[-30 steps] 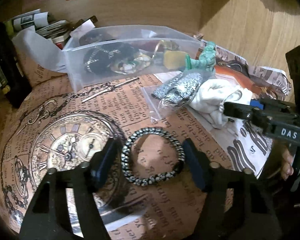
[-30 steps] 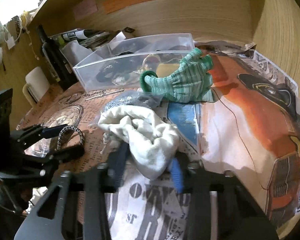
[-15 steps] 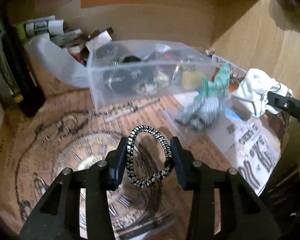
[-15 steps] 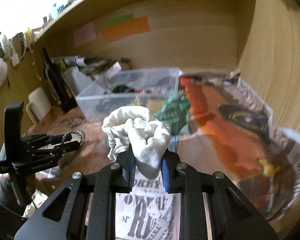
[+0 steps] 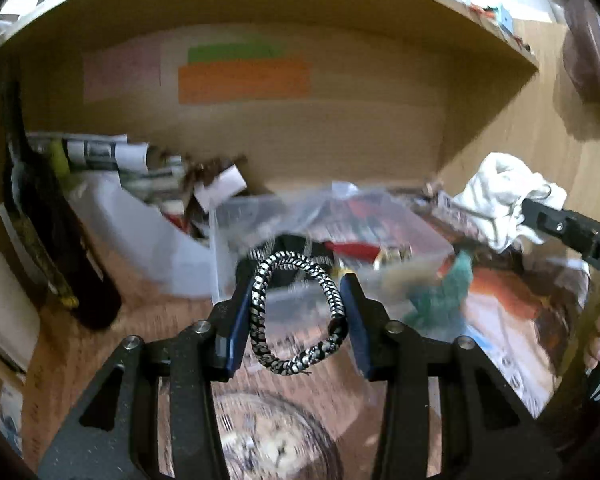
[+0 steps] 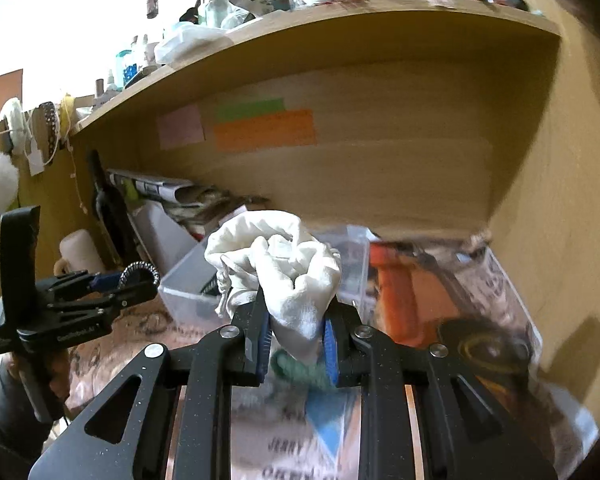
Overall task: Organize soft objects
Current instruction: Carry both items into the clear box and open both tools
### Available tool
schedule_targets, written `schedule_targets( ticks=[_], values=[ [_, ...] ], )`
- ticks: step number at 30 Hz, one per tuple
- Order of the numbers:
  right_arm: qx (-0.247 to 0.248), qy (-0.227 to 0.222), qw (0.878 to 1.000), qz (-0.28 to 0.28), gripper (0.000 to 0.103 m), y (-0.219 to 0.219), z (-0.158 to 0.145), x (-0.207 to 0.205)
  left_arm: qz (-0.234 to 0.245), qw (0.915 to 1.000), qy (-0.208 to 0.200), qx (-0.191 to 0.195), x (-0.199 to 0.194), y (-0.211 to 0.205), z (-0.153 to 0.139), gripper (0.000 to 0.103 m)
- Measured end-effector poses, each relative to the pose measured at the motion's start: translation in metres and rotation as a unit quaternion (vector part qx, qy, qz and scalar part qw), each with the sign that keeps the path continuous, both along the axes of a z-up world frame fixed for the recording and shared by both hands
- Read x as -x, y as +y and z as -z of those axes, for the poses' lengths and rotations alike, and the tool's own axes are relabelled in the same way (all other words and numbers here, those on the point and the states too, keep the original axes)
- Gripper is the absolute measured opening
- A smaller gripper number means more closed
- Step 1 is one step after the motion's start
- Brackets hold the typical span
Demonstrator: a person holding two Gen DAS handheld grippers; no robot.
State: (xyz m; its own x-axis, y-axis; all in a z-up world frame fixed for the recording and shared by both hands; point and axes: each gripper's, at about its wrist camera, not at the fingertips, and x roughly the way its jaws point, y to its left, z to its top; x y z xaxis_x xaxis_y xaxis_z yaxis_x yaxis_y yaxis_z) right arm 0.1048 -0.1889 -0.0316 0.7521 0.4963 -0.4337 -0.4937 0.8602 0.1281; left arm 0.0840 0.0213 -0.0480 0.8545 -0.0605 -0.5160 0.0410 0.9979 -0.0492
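Note:
My left gripper point(image 5: 298, 322) is shut on a black-and-white braided bracelet point(image 5: 296, 312), held up in the air in front of the clear plastic box point(image 5: 256, 216). In the right wrist view the same left gripper point(image 6: 140, 280) shows at the left with the bracelet point(image 6: 140, 270) in its tips. My right gripper point(image 6: 296, 330) is shut on a crumpled white cloth pouch point(image 6: 280, 264), lifted above the table. That pouch point(image 5: 504, 196) hangs at the right in the left wrist view. A green knitted glove point(image 5: 444, 288) lies on the table beside the box.
A dark bottle point(image 5: 44, 240) and a white mug point(image 6: 80, 252) stand at the left. Rolled papers point(image 6: 156, 190) lie behind the box against the wooden back wall. Printed paper with an orange car point(image 6: 412, 292) covers the table on the right. A shelf runs overhead.
Both grippers closed on their objects and rose off the table: the bracelet went from lying flat between the open left fingers to held aloft, and the white pouch was lifted.

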Motion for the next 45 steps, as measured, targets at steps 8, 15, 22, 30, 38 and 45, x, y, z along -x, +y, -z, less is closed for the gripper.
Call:
schedule_targets(
  ticks=[8,15,22,30,38,45],
  values=[
    [0.018,0.017,0.999,-0.035,0.019,0.028,0.008,-0.049,0.001,0.9994,0.021,0.028,-0.045,0.016,-0.005,0.043],
    [0.044,0.076,0.995,-0.056,0.019,0.06,0.032,-0.081,0.007,0.9968,0.073,0.033,-0.084,0.019,0.018,0.043],
    [0.078,0.132,0.986,-0.067,0.02,0.077,0.061,-0.102,0.013,0.9932,0.114,0.02,-0.111,0.015,0.042,0.043],
    [0.102,0.141,0.983,-0.067,0.024,0.083,0.068,-0.101,0.017,0.9921,0.125,-0.002,-0.118,0.005,0.049,0.055],
    [0.096,0.13,0.986,-0.05,0.056,0.075,0.059,-0.096,0.011,0.993,0.117,0.011,-0.112,0.009,0.042,0.06],
    [0.074,0.088,0.993,-0.036,0.066,0.055,0.029,-0.075,0.012,0.9969,0.075,0.023,-0.088,0.01,0.018,0.065]
  ],
)
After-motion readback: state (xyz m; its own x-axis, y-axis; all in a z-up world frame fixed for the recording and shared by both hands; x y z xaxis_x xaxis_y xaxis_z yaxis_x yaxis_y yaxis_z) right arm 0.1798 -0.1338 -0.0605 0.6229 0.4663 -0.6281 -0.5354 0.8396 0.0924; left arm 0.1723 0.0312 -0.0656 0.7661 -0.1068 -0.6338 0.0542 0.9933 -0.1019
